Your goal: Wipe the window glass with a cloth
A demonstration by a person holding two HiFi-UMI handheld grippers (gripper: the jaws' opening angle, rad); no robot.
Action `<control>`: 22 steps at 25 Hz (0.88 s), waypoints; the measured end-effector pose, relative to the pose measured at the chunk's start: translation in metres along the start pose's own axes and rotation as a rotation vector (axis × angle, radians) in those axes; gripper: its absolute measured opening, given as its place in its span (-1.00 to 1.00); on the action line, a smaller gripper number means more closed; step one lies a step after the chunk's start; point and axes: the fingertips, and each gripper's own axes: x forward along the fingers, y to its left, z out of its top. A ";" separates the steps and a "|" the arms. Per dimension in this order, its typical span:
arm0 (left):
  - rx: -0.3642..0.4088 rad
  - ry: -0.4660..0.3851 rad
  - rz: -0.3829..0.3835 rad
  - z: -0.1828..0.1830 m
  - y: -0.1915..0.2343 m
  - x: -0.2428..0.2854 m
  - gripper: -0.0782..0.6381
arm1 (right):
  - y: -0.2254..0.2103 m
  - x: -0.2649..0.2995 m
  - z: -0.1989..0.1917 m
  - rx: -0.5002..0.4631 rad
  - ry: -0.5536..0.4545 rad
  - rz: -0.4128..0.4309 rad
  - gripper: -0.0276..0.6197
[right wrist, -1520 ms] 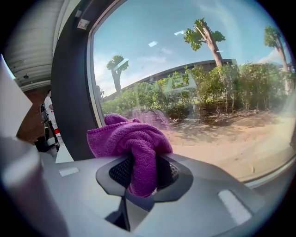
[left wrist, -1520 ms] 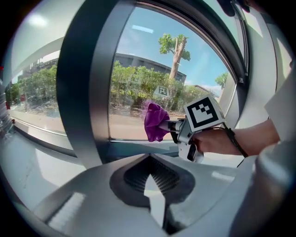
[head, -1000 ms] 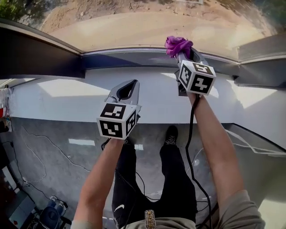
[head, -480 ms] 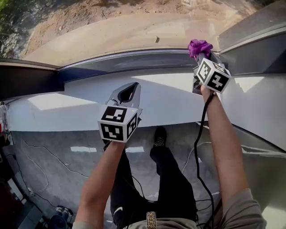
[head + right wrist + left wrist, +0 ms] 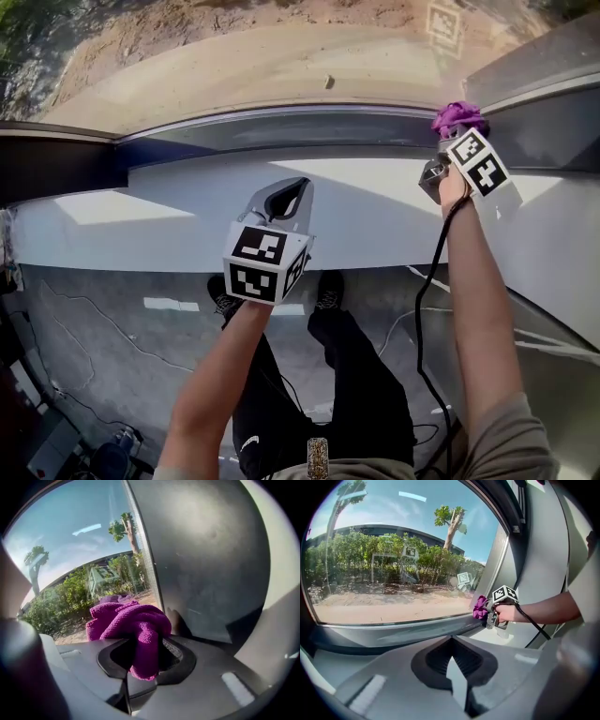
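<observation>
Head view, looking down: right tongs (image 5: 454, 133) far up at the right, clamped on a bunched purple cloth (image 5: 457, 116), marker cube (image 5: 480, 161) just beneath. Cloth at the lower right corner of the window glass (image 5: 281, 56), where the dark frame (image 5: 309, 126) meets the grey upright (image 5: 534, 70).

From the right gripper view: jaws of the right tongs (image 5: 140, 656) closed on the cloth (image 5: 131, 625), one fold hanging down between them. Window glass (image 5: 75, 555) right behind, with a faint purple reflection at the cloth's top edge. Touching or just off it, cannot tell.

Left tongs (image 5: 289, 192) lower, over the white sill (image 5: 375, 211), well apart from the cloth and short of the glass.

From the left gripper view: left tongs (image 5: 451, 641) with jaw tips together, nothing between. Beyond them, right tongs (image 5: 488, 616) and cloth (image 5: 480, 607) at the corner of the glass, trees (image 5: 450, 520) and sandy ground (image 5: 389, 606) outside.

Black cable (image 5: 417, 309) trailing along the right forearm (image 5: 478, 291).
</observation>
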 end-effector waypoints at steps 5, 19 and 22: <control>-0.029 0.007 0.013 -0.017 0.010 -0.006 -0.78 | -0.018 0.011 -0.010 0.073 0.014 -0.075 -0.54; -0.157 -0.031 0.093 -0.059 0.093 -0.067 -0.78 | 0.084 0.001 -0.079 -0.237 0.179 -0.004 -0.55; -0.163 -0.045 0.116 -0.061 0.116 -0.089 -0.78 | 0.141 -0.010 -0.107 -0.264 0.199 0.096 -0.55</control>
